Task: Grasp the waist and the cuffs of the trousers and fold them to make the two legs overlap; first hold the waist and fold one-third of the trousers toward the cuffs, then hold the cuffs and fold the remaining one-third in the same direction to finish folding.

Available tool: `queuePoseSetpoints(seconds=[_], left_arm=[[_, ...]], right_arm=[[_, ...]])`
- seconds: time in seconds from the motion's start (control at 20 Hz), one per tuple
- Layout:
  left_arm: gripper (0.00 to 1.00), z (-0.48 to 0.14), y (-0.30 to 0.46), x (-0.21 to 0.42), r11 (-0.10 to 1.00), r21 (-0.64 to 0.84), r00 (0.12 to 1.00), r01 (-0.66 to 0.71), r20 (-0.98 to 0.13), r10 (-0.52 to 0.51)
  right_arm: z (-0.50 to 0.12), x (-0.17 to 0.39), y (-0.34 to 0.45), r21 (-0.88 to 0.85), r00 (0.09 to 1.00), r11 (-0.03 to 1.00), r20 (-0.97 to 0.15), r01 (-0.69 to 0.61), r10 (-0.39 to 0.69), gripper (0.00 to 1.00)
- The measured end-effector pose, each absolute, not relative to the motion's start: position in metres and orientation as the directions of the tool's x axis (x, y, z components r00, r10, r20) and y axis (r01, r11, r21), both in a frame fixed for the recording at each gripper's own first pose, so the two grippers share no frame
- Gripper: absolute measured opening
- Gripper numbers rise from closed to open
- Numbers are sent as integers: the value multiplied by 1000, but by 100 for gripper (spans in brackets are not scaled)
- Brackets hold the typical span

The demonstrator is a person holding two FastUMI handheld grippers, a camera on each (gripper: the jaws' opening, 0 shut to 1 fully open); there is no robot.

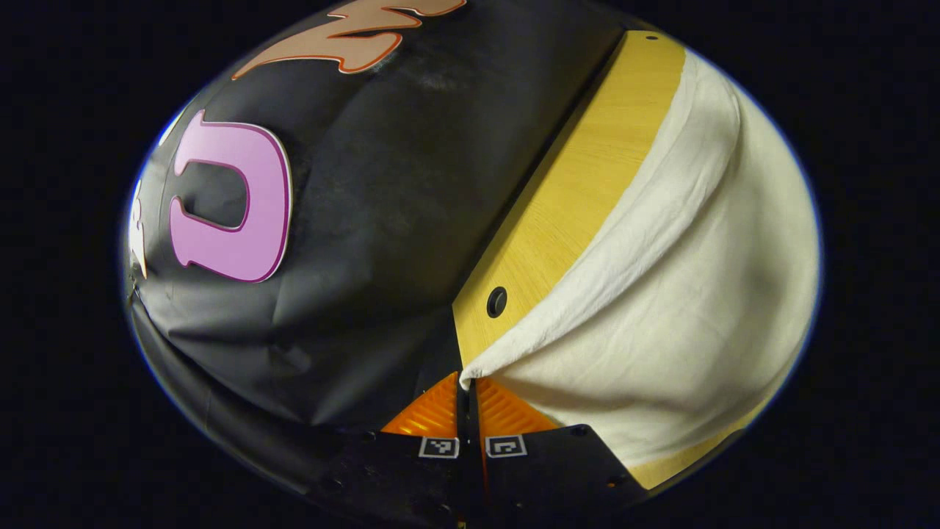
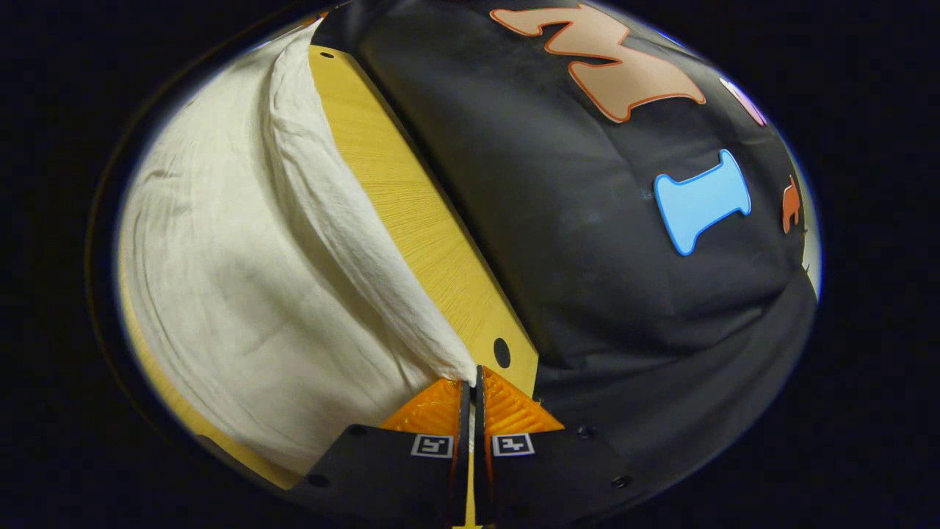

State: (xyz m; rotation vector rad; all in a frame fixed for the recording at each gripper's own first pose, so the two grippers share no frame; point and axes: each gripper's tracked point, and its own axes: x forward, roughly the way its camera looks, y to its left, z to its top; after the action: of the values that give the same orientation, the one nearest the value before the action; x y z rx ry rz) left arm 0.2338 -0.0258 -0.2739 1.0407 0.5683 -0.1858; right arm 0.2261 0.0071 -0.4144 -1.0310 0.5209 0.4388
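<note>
Both sets of jaws are pressed together, each pinching a corner of the cloth. Your left gripper point(image 1: 467, 388) has its two fingers closed on an edge corner of the trousers point(image 1: 683, 294), the fabric caught right at the tips. Your right gripper point(image 2: 474, 389) does the same on its side, its fingers clamped on another corner of the cream-white trousers point(image 2: 242, 279).

From each pinch the cloth runs away from you in a rolled, bunched hem, then spreads into a broad, softly creased sheet. In the left gripper view that sheet lies to the right of the fingers; in the right gripper view it lies to their left. Which part of the garment you hold, waist or cuffs, cannot be told from these views.

Under the cloth lies a yellow wooden table point(image 1: 573, 191), its grain showing in a bare strip between the hem and the table's edge. A small dark round hole point(image 1: 497, 302) sits in the board just beside your left fingertips, and a like hole point(image 2: 502, 353) sits beside your right ones on the table point(image 2: 418, 213). Beyond the table edge hangs the booth's black cloth wall point(image 1: 396, 184), wrinkled and dim, seen also behind the right gripper point(image 2: 573, 220)
</note>
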Motion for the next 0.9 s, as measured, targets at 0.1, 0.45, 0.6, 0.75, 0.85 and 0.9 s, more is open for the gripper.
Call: queuePoseSetpoints(seconds=[0.1,0.45,0.6,0.75,0.85,0.9], left_arm=[[0,-283,-27,238,526,754,840,394,-528,127],[94,-282,-37,233,611,703,835,365,-537,118],[94,-263,-37,224,676,671,855,304,-506,118],[95,-240,-44,202,769,593,870,240,-483,100],[94,-228,-51,196,831,513,881,215,-469,61],[95,-222,-55,193,859,470,889,204,-455,38]], right_arm=[[-427,233,9,-679,791,459,-606,-573,91,3],[-420,234,7,-588,771,592,-630,-551,93,75],[-398,235,-2,-502,792,735,-605,-456,78,98],[-382,221,-14,-385,788,848,-613,-364,60,98],[-382,208,-22,-322,776,892,-629,-318,50,98],[-383,200,-27,-291,767,909,-640,-298,47,98]])
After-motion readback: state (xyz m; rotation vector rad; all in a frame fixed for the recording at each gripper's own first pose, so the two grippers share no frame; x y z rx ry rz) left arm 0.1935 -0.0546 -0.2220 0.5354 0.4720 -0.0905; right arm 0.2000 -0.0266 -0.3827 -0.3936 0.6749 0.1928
